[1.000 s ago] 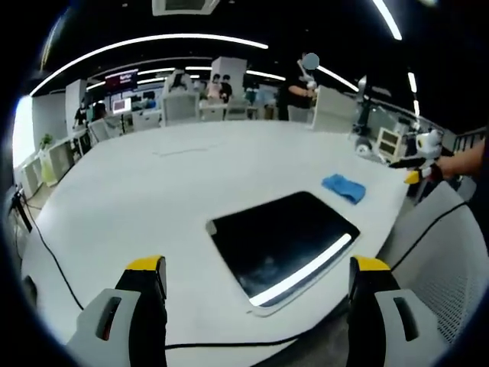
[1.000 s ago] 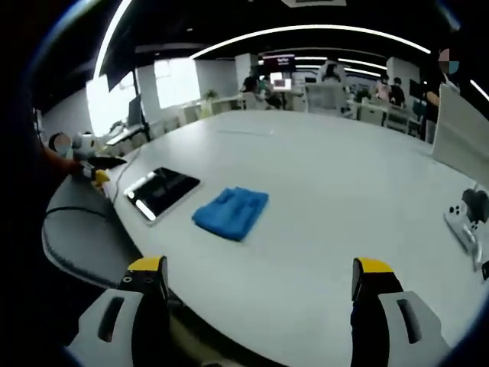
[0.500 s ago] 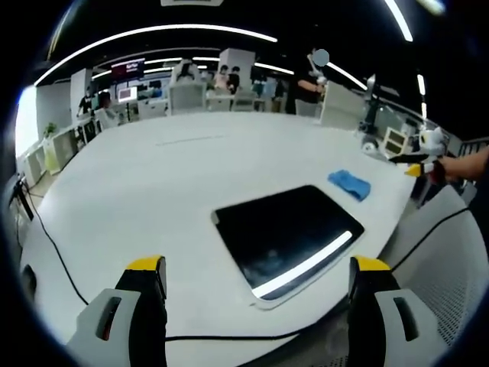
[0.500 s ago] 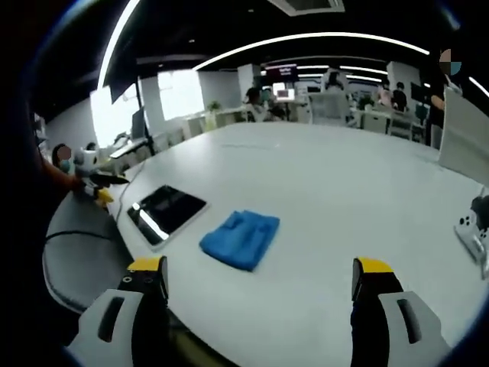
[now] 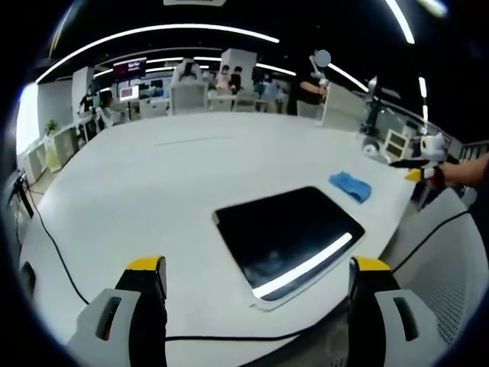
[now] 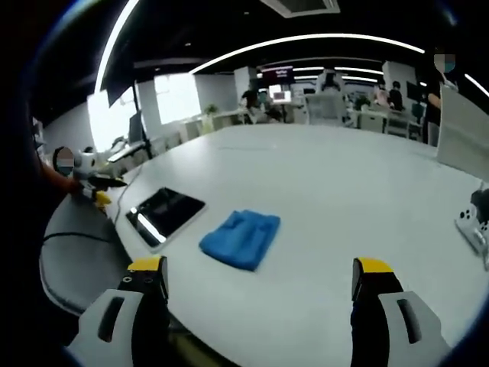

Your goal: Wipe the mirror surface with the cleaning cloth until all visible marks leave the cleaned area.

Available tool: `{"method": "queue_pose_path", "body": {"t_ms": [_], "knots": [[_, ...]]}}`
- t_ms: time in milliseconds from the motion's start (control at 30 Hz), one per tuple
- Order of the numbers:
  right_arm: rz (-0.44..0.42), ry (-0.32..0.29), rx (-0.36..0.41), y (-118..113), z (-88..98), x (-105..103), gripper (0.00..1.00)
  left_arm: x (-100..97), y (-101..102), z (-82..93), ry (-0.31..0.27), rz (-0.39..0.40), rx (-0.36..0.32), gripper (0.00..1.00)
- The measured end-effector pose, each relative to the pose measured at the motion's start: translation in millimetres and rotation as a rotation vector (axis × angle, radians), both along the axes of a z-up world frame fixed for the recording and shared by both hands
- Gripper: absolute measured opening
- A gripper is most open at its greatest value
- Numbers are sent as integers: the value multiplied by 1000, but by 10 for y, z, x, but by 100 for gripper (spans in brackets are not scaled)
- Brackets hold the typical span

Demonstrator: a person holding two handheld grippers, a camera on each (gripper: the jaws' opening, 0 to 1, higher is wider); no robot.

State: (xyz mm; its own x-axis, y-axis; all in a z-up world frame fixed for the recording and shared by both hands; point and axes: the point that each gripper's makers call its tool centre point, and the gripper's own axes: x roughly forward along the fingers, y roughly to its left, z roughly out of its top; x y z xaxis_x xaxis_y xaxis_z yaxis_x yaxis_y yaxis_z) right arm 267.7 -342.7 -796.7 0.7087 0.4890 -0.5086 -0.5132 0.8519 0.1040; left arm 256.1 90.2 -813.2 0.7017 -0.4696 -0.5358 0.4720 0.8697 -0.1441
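Note:
A dark rectangular mirror (image 5: pixel 284 233) lies flat on the white table (image 5: pixel 153 183), reflecting a bright ceiling light strip; faint smudges show near its lower edge. Beyond it lies a folded blue cloth (image 5: pixel 350 186). My left gripper (image 5: pixel 256 306) hovers open above the table's near edge, short of the mirror, with nothing between its jaws. In the right gripper view the blue cloth (image 6: pixel 241 238) lies ahead and left of centre, with the mirror (image 6: pixel 163 212) further left. My right gripper (image 6: pixel 256 302) is open and empty, hovering short of the cloth. The other gripper (image 5: pixel 419 157) shows far right; the left one (image 6: pixel 90 177) shows far left.
A black cable (image 5: pixel 53 256) runs along the table's left edge. A white device (image 6: pixel 474 225) sits at the table's right side. A mesh chair (image 5: pixel 451 260) stands right of the mirror. Desks, monitors and people fill the far background.
Both views shifted slightly as the hands moved; the mirror and cloth sit a little closer in the pictures. Neither gripper has changed state and nothing on the table has moved.

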Motion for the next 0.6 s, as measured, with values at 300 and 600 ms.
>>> {"method": "queue_pose_path", "body": {"t_ms": [300, 600], "knots": [[-9, 22, 3, 38, -69, -41, 100, -5, -5, -13, 3, -3, -1, 100], [-36, 18, 16, 23, -39, -3, 100, 28, 34, 102, -18, 41, -14, 100]]}}
